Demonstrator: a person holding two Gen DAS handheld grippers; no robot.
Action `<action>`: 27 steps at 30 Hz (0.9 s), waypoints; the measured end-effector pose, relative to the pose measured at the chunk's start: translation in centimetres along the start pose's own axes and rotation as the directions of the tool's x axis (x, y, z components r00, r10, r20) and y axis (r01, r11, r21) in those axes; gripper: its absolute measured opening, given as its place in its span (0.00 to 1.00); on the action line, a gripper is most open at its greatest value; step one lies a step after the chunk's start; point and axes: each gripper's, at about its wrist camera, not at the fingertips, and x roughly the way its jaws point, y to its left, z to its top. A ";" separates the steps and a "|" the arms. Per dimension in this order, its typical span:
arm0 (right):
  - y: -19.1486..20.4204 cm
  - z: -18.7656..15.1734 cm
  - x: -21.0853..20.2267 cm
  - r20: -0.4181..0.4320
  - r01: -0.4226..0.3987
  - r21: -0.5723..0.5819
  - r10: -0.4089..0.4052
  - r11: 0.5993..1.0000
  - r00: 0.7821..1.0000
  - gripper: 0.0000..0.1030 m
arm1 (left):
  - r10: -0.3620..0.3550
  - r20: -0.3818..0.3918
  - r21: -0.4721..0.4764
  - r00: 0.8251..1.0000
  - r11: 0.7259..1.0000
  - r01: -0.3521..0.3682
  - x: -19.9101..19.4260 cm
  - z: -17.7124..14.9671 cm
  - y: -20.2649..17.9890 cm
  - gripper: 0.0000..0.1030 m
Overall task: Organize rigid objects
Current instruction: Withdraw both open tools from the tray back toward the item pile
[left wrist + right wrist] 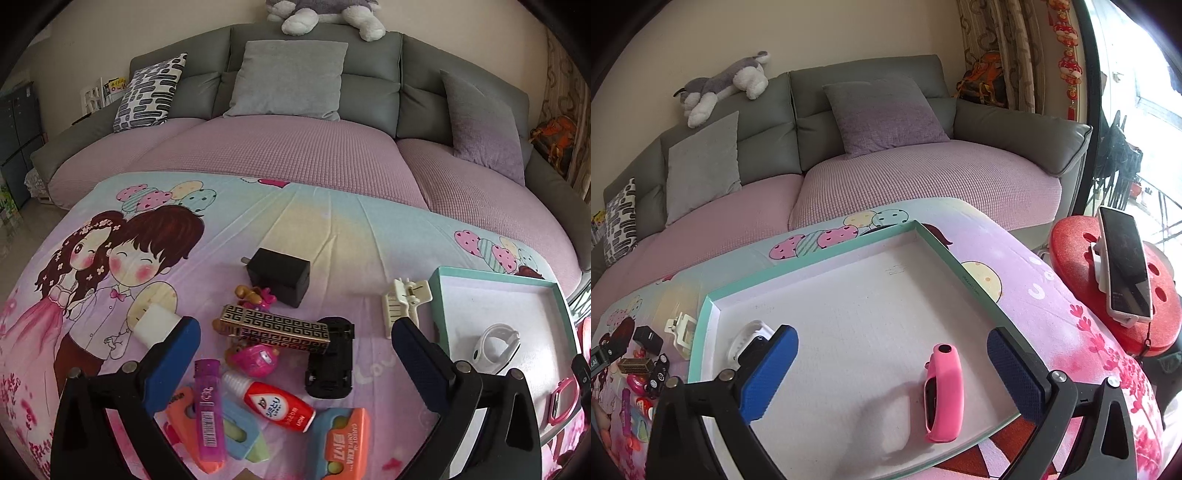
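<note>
Left wrist view: the left gripper point(295, 354) stands wide and empty over the clutter on the cartoon-print table cover point(332, 229): patterned case point(275, 328), black toy car point(330, 363), red bottle point(279, 406). These overlap, so closing here could catch two at once.

Right wrist view: the right gripper point(892, 363), wide and empty, hangs over the teal tray point(827, 254); the pink band point(940, 395) lies inside, free, and a careless dip could knock it out
</note>
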 end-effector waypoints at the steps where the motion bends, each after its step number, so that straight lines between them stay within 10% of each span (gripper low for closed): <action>1: 0.3 0.1 -0.1 0.004 -0.004 -0.004 0.004 1.000 1.000 1.00 | 0.006 0.002 -0.009 1.000 1.000 -0.006 -0.2 0.1 0.8 1.00; 11: 5.1 0.5 -2.3 0.031 -0.116 -0.089 0.119 0.989 0.992 1.00 | 0.034 0.020 -0.085 0.999 0.996 -0.032 -2.6 1.0 8.5 1.00; 27: 16.3 -2.4 -4.5 -0.113 -0.408 -0.231 0.392 0.884 0.913 1.00 | 0.016 0.006 -0.155 1.000 0.988 -0.015 -4.8 0.3 15.5 1.00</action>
